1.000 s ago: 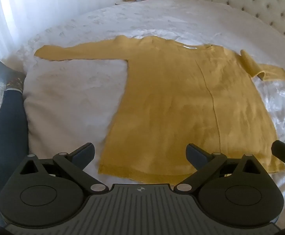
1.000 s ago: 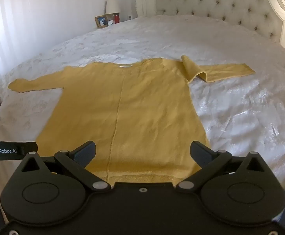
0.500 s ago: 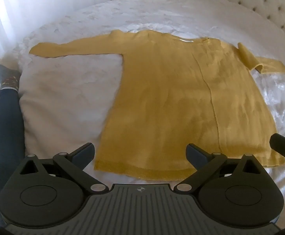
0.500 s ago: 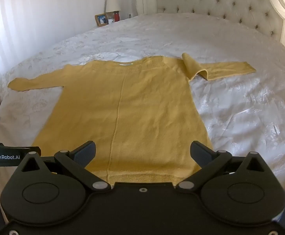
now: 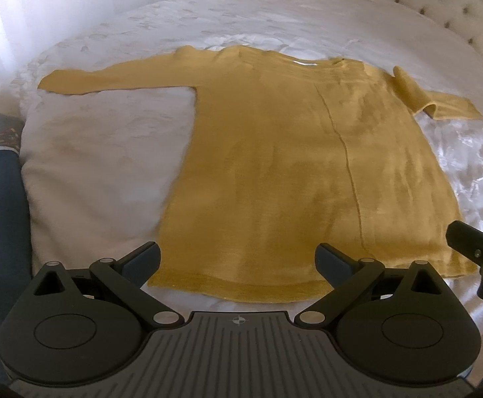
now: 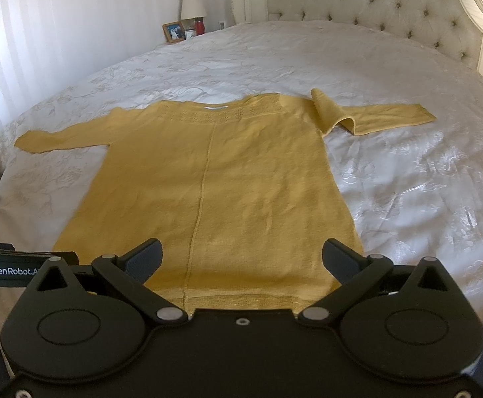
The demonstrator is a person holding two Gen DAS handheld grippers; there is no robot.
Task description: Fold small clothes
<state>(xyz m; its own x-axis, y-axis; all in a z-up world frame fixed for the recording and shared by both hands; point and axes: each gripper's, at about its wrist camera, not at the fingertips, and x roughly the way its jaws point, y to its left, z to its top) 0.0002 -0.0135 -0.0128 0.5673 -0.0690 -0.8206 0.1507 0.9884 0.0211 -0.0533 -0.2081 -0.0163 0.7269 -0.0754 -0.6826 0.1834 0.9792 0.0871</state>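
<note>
Bed (image 6: 407,172): sweater (image 6: 214,192) nearer (flat).

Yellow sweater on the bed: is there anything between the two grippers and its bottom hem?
Nothing visible. The yellow sweater lies flat on the bed, its hem just ahead of the open left gripper and right gripper.

I'm in a home bedroom: big bed (image 6: 341,66) with white bedspread, tufted headboard (image 6: 374,0), bedside lamp (image 6: 192,5), framed photo (image 6: 174,32), curtains (image 6: 58,33) at the window.
</note>
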